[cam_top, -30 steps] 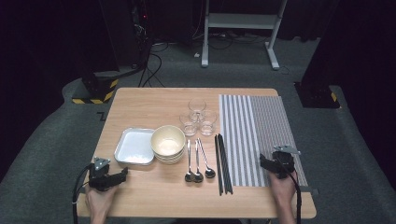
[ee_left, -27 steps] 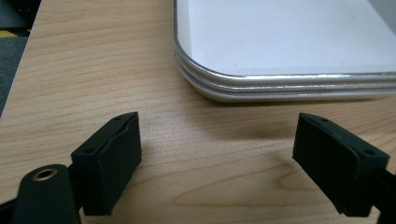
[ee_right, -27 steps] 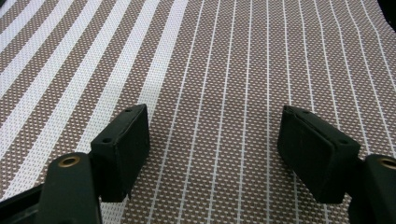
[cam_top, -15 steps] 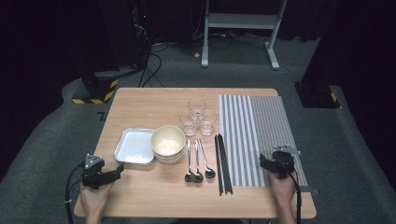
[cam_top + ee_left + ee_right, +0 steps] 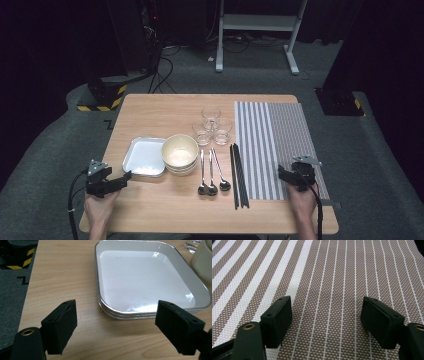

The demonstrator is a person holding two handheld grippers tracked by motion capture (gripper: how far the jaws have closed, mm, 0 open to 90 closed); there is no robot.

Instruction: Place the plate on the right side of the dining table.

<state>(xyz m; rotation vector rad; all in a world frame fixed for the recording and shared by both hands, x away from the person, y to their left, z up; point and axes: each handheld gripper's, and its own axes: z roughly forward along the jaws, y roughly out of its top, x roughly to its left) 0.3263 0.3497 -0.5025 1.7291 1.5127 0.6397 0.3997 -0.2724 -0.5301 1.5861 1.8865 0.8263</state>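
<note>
Two grippers wait with nothing in them. I see the mat (image 5: pixel 280 145) far right of the tray (image 5: pixel 145 156), my right gripper (image 5: pixel 325 322) hovering over its near end, jaws spread. My left gripper (image 5: pixel 116 332) points at the tray's near edge, jaws wide apart, just short of it. Bowls (image 5: pixel 179 152) touch the tray's right side.

A light wooden tabletop (image 5: pixel 150 107) stands on a grey carpeted floor (image 5: pixel 55 150) in a dim room whose edges fall into black. At about 12 o'clock beyond the tabletop stands a white metal frame (image 5: pixel 257 22) on two feet, with dark cables (image 5: pixel 167 60) trailing over the floor beside it. At 10 o'clock sits a black base with yellow-and-black hazard stripes (image 5: pixel 102 97); at 2 o'clock, another dark base (image 5: pixel 340 102).
</note>
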